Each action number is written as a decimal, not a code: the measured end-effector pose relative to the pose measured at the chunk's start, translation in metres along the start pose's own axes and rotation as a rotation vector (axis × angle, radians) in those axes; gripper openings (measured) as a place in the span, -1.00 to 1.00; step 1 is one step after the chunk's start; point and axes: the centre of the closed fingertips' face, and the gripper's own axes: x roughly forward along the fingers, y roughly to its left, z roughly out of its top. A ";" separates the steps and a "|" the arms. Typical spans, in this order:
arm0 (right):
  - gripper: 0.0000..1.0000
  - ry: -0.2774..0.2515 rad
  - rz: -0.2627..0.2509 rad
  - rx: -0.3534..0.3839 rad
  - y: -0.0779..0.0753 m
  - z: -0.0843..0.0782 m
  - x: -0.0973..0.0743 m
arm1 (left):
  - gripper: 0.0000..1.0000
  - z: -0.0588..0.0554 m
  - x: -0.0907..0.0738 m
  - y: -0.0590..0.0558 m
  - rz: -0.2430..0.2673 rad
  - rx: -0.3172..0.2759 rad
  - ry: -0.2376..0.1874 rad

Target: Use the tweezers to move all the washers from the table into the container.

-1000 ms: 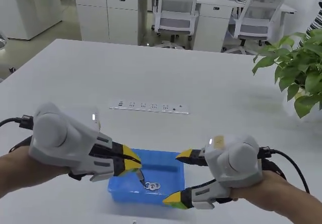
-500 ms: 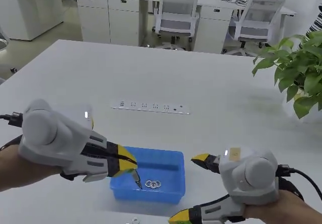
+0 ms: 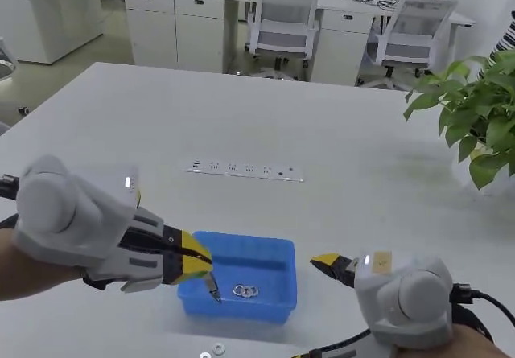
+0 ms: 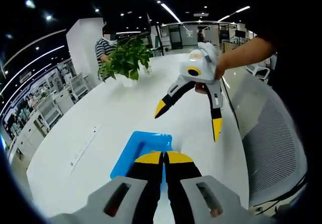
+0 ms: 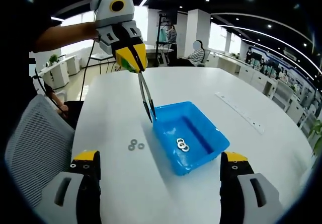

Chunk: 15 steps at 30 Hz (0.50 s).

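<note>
Now our left gripper (image 3: 205,263) pinches slim metal tweezers (image 5: 145,95), ready for loose silver washers (image 5: 135,145) beside the blue plastic container (image 3: 241,241); right gripper (image 4: 186,126) gapes.

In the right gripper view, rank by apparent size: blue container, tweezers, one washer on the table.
1. blue container, largest.
2. tweezers, long but thin.
3. washer on the table, clearly smallest.

Blue container (image 5: 204,131) holds washers (image 5: 182,144); loose washers (image 5: 135,145) lie beside it, tweezers (image 5: 146,95) at its rim.
</note>
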 end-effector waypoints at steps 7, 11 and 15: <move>1.00 0.006 -0.001 -0.001 0.004 -0.002 0.001 | -0.90 -0.002 -0.001 -0.008 -0.018 0.011 0.009; 1.00 0.010 -0.002 0.000 0.006 -0.004 0.001 | -0.90 -0.005 0.001 -0.014 -0.031 0.014 0.018; 1.00 0.016 0.000 -0.002 0.009 -0.006 0.000 | -0.90 -0.009 0.005 -0.022 -0.052 0.017 0.030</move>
